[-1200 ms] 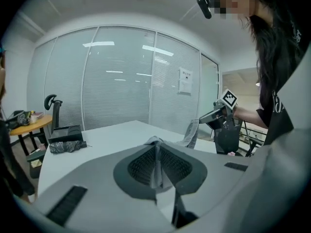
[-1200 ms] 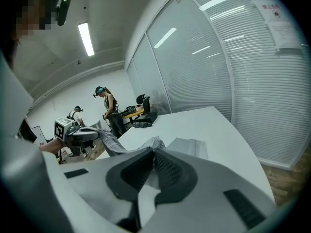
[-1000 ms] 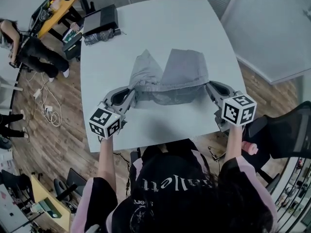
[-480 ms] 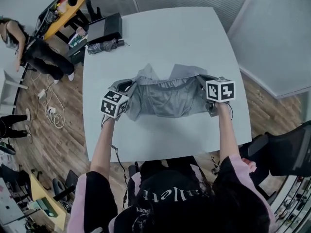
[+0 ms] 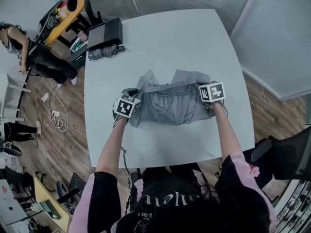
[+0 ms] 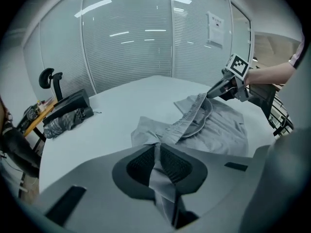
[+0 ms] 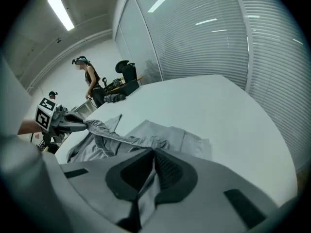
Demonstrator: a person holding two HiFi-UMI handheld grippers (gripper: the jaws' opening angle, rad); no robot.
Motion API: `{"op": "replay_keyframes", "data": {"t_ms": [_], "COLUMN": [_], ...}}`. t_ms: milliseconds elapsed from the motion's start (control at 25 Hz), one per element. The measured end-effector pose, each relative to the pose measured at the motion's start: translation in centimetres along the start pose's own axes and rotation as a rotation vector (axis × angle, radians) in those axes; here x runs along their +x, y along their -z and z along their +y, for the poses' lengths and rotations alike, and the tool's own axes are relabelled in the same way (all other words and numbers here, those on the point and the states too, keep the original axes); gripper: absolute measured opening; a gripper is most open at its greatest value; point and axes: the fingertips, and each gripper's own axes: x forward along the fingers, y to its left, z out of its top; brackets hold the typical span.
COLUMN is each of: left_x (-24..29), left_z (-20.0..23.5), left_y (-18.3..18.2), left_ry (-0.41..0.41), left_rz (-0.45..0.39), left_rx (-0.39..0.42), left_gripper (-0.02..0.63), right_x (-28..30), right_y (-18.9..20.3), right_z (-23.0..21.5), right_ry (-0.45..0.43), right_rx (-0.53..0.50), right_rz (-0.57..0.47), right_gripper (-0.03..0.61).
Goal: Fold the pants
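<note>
Grey pants [image 5: 170, 103] lie on the middle of the white table [image 5: 170, 38], doubled over, with the leg ends poking out at the far side. The elastic waistband is stretched between my two grippers. My left gripper [image 5: 137, 92] is shut on the waistband's left corner, and cloth runs between its pads [image 6: 158, 152]. My right gripper [image 5: 199, 86] is shut on the right corner, also with cloth between the pads [image 7: 153, 159]. Both point down, low over the table. From each gripper view the waistband [image 6: 194, 115] [image 7: 121, 139] runs across to the other gripper [image 6: 214, 92] [image 7: 80, 123].
A black case [image 5: 104, 33] and a grey bundle [image 5: 104, 51] sit at the table's far left corner. A person [image 5: 29, 57] stands left of the table by a cluttered desk. A dark chair [image 5: 286, 154] stands at the near right. Glass walls with blinds close the far side.
Both grippers moved away from my body and down, carrying the waistband from the table's near edge over the legs. The pants now lie doubled, lower and flatter.
</note>
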Motion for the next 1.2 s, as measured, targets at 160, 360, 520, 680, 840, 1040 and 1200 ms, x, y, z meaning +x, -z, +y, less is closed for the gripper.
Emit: {"op": "replay_keyframes", "data": {"t_ms": [160, 360, 520, 680, 840, 1040, 1200], "left_x": [1.1, 1.3, 0.1, -2.4, -5.4, -9.9, -13.3], "left_z": [-1.1, -1.9, -1.7, -1.8, -2.4, -4.7, -7.0], "left_y": [2.2, 3.6, 3.6, 2.4, 0.9, 0.0, 0.8], "left_ry": [0.018, 0.027, 0.023, 0.032, 0.041, 0.071, 0.096], "left_rz": [0.055, 0.054, 0.02, -0.078, -0.19, -0.317, -0.365], "left_rx": [-0.018, -0.072, -0.103, -0.14, -0.163, -0.198, -0.215], "left_gripper": [0.051, 0.072, 0.155, 0.163, 0.163, 0.163, 0.163], "right_x": [0.9, 0.7, -0.6, -2.6, -4.8, -8.1, -10.7], "right_y": [2.7, 3.7, 3.4, 3.4, 3.4, 4.6, 5.5], "right_z": [-0.2, -0.1, 0.2, 1.8, 4.0, 7.9, 11.5], "right_ry": [0.009, 0.033, 0.051, 0.021, 0.025, 0.009, -0.016], "right_rx": [0.017, 0.014, -0.002, 0.013, -0.009, 0.018, 0.056], "right_rz": [0.045, 0.008, -0.03, -0.093, -0.146, -0.218, -0.272], "right_gripper": [0.031, 0.032, 0.09, 0.103, 0.104, 0.103, 0.104]}}
